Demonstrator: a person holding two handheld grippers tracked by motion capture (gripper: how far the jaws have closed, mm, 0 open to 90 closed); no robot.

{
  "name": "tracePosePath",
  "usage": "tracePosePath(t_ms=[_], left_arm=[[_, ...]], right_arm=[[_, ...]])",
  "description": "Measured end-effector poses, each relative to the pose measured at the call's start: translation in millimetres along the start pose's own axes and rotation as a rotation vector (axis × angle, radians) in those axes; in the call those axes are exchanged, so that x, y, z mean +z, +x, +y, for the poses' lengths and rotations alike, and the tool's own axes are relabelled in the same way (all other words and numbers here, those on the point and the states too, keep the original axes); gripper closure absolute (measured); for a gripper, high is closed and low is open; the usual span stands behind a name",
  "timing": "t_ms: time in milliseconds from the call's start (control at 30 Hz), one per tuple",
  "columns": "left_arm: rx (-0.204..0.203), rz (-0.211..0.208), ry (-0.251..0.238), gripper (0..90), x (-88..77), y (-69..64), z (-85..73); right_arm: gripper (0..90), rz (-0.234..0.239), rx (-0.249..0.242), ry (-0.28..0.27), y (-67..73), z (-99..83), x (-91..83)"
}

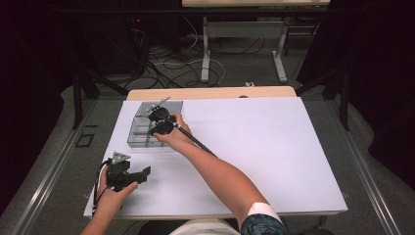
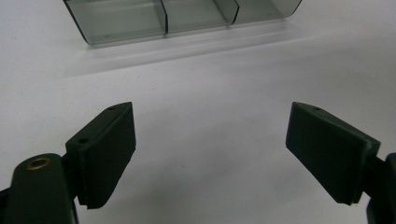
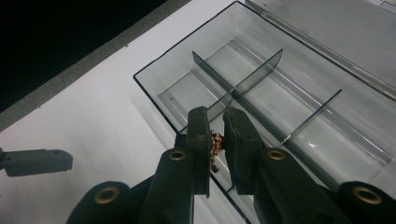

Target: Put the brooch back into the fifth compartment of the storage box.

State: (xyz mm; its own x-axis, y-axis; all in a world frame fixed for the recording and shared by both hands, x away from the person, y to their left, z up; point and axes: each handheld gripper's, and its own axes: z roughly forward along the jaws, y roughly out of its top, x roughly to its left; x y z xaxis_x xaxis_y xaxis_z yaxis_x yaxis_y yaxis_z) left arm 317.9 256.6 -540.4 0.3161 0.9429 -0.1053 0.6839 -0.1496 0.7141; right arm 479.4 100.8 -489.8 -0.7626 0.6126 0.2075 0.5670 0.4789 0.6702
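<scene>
1. Nearest the person, at the lower left of the high view, the left tongs [image 1: 142,175] rest low over the white table [image 1: 274,161] with their jaws spread wide and nothing between them. In the left gripper view the bare sheet lies between the two pads, and the box's near wall sits along the top edge. They are best kept parked there, well apart from the work.

2. Farther in, at the left centre of the high view, the right tongs [image 3: 216,140] are pressed almost together on a small gold-and-red trinket [image 3: 215,145], which looks like a beaded or chain piece; its exact kind is too small to tell. It hangs between the pads just above the near rim of the clear divided box [image 3: 299,93], in the lower middle of the right gripper view.

3. The step in hand seems to be setting the trinket into a compartment. To do it well, I would carry it past the rim, clear of the thin dividers, lower it close to the floor of the chosen cell, then ease the jaws apart so it drops without bouncing or snagging a pad.

4. No brand, label or writing can be read on the box, the tongs or the table.
</scene>
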Motion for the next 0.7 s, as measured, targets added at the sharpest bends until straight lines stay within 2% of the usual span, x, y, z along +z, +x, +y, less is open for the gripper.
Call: tracePosePath(t_ms=[33, 67, 100, 133, 167, 200, 233, 267, 300, 500, 667, 700], left_arm=[[0.001, 0.0, 0.008, 15.8, -0.8, 0.3, 0.0], [0.0, 0.003, -0.001, 15.8, -0.3, 0.2, -1.0], [-0.001, 0.003, 0.0, 15.8, -0.8, 0.2, -1.7], [0.001, 0.002, 0.006, 15.8, -1.9, 0.4, -2.2], [0.0, 0.002, 0.008, 15.8, -2.8, 0.6, -2.5], [0.001, 0.003, 0.001, 15.8, -3.1, 0.8, -3.0], [-0.003, 0.004, -0.002, 15.8, -3.6, 0.8, -3.5], [-0.004, 0.004, -0.002, 15.8, -4.0, 1.1, -3.7], [-0.003, 0.003, 0.005, 15.8, -4.6, 1.4, -3.5], [-0.001, 0.003, -0.001, 15.8, -4.3, 1.1, -4.1], [-0.003, 0.005, 0.0, 15.8, -3.9, 1.2, -4.4], [-0.001, 0.004, 0.009, 15.8, -4.5, 1.4, -4.0]], right_arm=[[81.3, -0.005, 0.0, 0.003, -0.1, 0.1, 1.5], [81.3, -0.005, -0.008, -0.017, -0.7, -0.2, 5.0], [81.4, -0.008, 0.024, -0.004, 1.0, -0.9, 6.5], [81.3, -0.012, 0.013, 0.02, -0.3, -0.6, 7.4], [81.3, -0.019, 0.006, 0.008, -1.7, -1.5, 10.4], [81.3, -0.022, 0.03, -0.001, -1.4, -2.6, 13.4], [81.3, -0.024, 0.029, 0.032, -2.3, -2.6, 13.8], [81.3, -0.033, 0.018, 0.029, -3.5, -3.4, 16.1], [81.3, -0.04, 0.038, 0.039, -2.9, -4.1, 17.7], [81.2, -0.056, 0.024, 0.047, -6.9, -6.7, 24.6], [79.7, -0.06, 0.044, 0.047, -6.6, -6.7, 24.9], [77.9, -0.056, 0.036, 0.006, -6.9, -7.8, 26.7]])
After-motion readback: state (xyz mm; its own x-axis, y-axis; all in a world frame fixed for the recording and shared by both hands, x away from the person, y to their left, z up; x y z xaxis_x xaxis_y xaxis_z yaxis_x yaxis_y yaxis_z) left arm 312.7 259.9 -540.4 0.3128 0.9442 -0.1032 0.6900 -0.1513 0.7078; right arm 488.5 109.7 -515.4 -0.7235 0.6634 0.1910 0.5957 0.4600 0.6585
